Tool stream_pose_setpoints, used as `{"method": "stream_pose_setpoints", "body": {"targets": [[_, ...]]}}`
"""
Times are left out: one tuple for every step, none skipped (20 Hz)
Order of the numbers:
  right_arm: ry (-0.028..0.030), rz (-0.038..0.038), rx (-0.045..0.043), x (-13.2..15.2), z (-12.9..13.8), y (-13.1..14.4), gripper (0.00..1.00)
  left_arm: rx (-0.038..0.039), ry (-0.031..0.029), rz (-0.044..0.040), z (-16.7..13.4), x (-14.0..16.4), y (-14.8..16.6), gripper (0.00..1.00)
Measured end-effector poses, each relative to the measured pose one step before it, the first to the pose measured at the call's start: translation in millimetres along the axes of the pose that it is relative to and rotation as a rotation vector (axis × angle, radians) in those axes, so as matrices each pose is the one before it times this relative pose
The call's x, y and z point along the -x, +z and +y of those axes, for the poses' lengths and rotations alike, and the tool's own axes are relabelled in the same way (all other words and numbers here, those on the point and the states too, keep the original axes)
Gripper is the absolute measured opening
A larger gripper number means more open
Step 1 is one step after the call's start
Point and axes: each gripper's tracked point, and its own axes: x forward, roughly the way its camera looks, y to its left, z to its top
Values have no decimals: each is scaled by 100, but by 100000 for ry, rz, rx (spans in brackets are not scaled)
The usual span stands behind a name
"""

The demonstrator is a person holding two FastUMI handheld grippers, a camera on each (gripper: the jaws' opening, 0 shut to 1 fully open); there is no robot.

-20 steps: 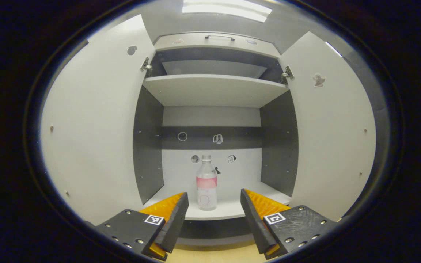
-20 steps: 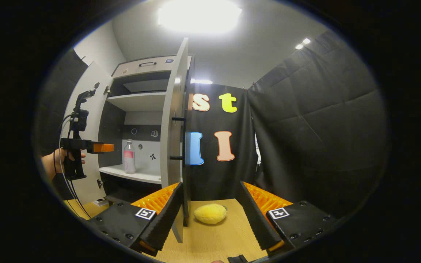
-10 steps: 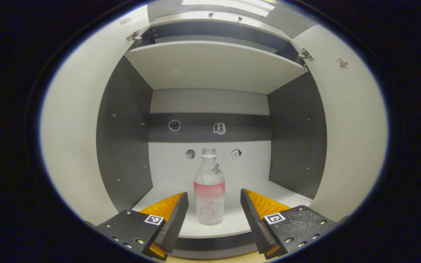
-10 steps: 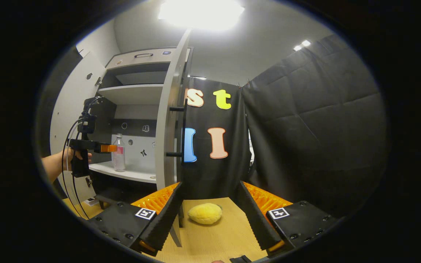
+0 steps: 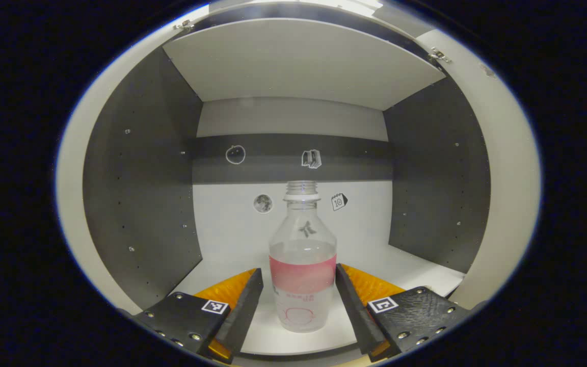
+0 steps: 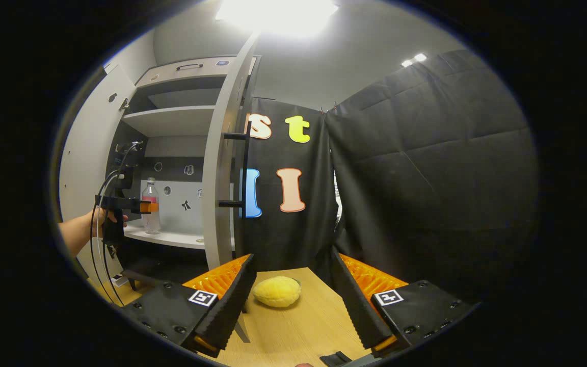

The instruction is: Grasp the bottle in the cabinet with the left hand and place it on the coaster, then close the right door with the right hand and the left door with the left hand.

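A clear bottle (image 5: 302,265) with a pink label and no cap stands upright on the cabinet's white lower shelf (image 5: 416,267). My left gripper (image 5: 298,270) is open inside the cabinet, one finger on each side of the bottle's lower body, close to its sides. In the right gripper view, the left gripper (image 6: 143,206), held by a hand (image 6: 77,232), reaches the bottle (image 6: 151,201). The right door (image 6: 219,168) stands wide open, edge-on, with a black handle (image 6: 245,173). The left door (image 6: 87,148) is open too. My right gripper (image 6: 292,255) hangs open over the wooden table, holding nothing.
A yellow lemon-like object (image 6: 276,291) lies on the wooden table (image 6: 298,331) just beyond my right fingers. An upper shelf (image 5: 298,61) roofs the bottle's compartment, with dark side walls (image 5: 140,193) close by. Black cloth (image 6: 426,168) walls the booth on the right.
My left gripper has moved forward into the cabinet until the bottle stands between its fingers; its opening is unchanged. The right gripper's view has shifted slightly rightward.
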Motion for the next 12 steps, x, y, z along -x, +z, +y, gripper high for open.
{"method": "stream_pose_setpoints", "body": {"targets": [[193, -20, 386, 1, 216, 203, 96, -139, 545, -181, 90, -347, 135, 91], [405, -53, 586, -12, 199, 63, 96, -670, -17, -546, -25, -117, 173, 83], [496, -400, 691, -13, 182, 183, 96, -883, 356, 839, 100, -445, -339, 77], [319, -420, 682, 69, 44, 170, 96, -516, -407, 26, -100, 390, 183, 69], [457, -484, 378, 61, 33, 173, 93, -216, -301, 471, -115, 302, 70, 70], [452, -229, 59, -53, 34, 50, 93, 155, -558, -205, -237, 337, 237, 70], [569, -197, -307, 163, -12, 129, 96, 244, -343, -1121, -389, 681, 391, 70], [621, -138, -460, 272, -177, -116, 96, 169, -134, -1215, -271, 773, 524, 70], [700, -140, -530, 199, -187, 20, 96, 39, -145, -967, -250, 979, 280, 70], [789, -181, -485, 0, -194, 25, 96, 146, -151, -866, -277, 909, 448, 70], [619, -110, -200, 210, -238, 92, 96, 251, -96, -1054, -289, 936, 433, 70], [662, -187, -180, 152, -384, -27, 96, 246, -130, -914, -253, 1016, 401, 70]]}}
